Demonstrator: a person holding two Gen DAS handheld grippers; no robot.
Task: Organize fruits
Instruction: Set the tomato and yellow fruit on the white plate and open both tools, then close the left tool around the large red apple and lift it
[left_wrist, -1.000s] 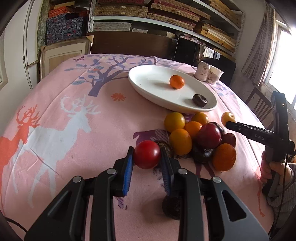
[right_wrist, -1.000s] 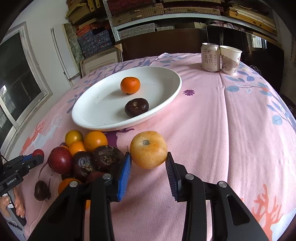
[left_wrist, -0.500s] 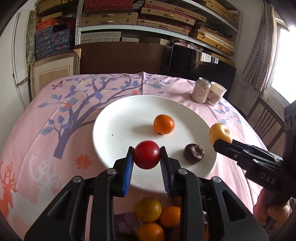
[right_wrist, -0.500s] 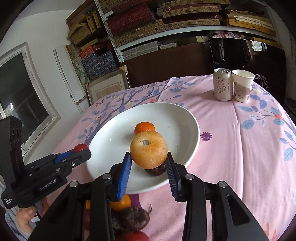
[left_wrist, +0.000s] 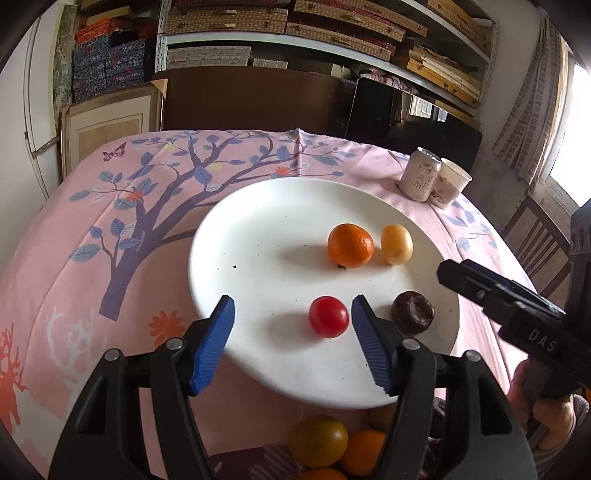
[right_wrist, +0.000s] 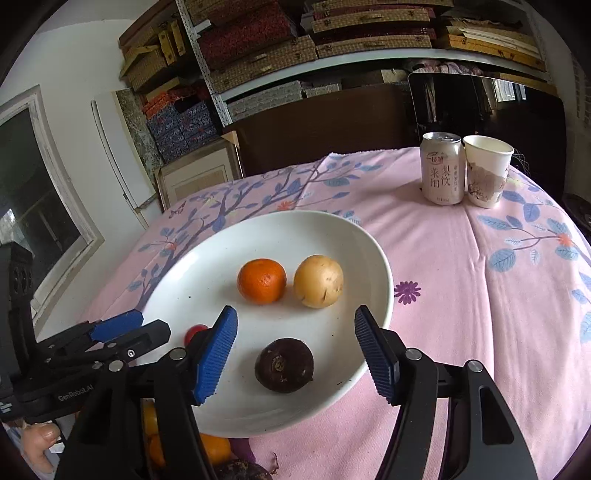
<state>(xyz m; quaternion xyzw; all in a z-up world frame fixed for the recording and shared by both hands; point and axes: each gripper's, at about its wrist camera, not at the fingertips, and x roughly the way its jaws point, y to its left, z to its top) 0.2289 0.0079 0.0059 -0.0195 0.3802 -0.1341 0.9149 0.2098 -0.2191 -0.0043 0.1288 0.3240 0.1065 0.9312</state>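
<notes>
the left tongs (left_wrist: 291, 321) hang over the near edge of the big white plate (left_wrist: 258, 229). its blue pads stand apart and have just been opening. the small red fruit (left_wrist: 328, 316) lies on the plate between the pads, close to the right pad, and nothing squeezes it.

the right tongs (right_wrist: 295, 336) hang over the plate too. its blue pads have just been opening and now stand wide apart with nothing held. the yellow fruit (right_wrist: 318, 281) sits on the plate past the pads, just beside the orange fruit (right_wrist: 261, 281). the dark brown fruit (right_wrist: 284, 364) lies on the plate between the 2 pads, lower down, and the pads do not touch it.

so 4 fruits lie on the plate. in the right view the red one is partly hidden behind the left pad.

more fruits (left_wrist: 332, 446) lie in a heap on the pink cloth (left_wrist: 110, 258), just in front of the plate, below the tongs. most of them look orange or yellow.

the cloth covers the surface and has a tree and deer on it. at the far side a pink can (right_wrist: 442, 168) stands right beside a paper cup (right_wrist: 485, 170). a hand (right_wrist: 40, 443) holds the left tongs at the lower left of the right view.
</notes>
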